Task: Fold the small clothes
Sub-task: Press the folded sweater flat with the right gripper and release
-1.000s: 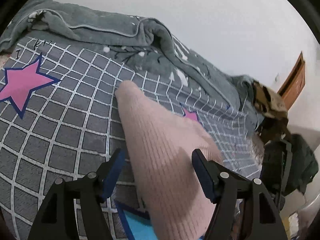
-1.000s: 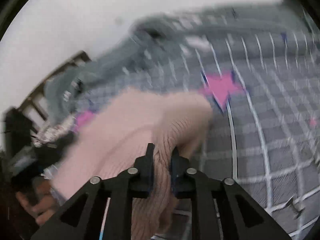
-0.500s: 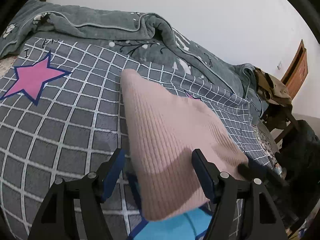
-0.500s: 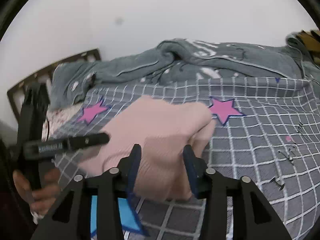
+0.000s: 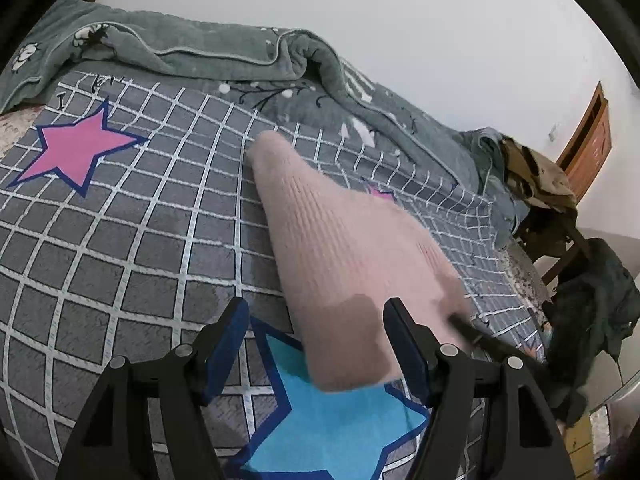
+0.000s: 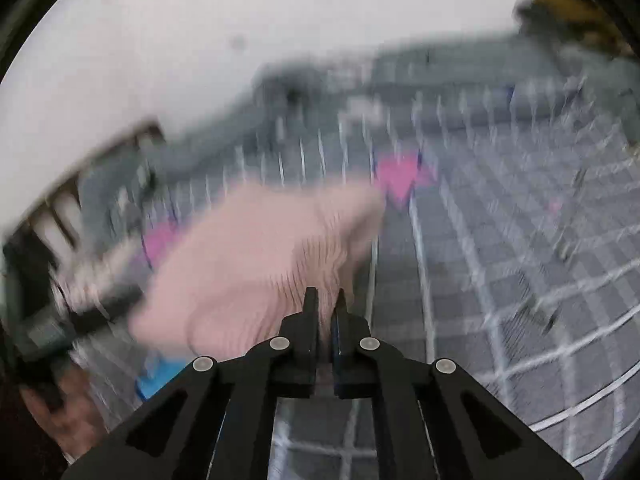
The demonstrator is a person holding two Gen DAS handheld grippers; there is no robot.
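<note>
Lying on the grey checked bedsheet with stars (image 5: 120, 248), folded pink ribbed knit garment (image 5: 340, 264), left gripper (image 5: 316, 344) fingers wide apart over its near edge, right gripper (image 6: 324, 300) fingers closed, pinching pink knit

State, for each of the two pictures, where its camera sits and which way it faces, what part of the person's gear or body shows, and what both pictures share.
Left wrist view: sits on the left gripper, looks forward and down over the bed toward the grey blanket; its open fingers show, the pink knit garment between them.
Right wrist view: sits on the right gripper, looks down across the bed, blurred; its fingers are shut on the garment's edge, a hand at lower left.
Shared: garment, bed, blanket.
</note>
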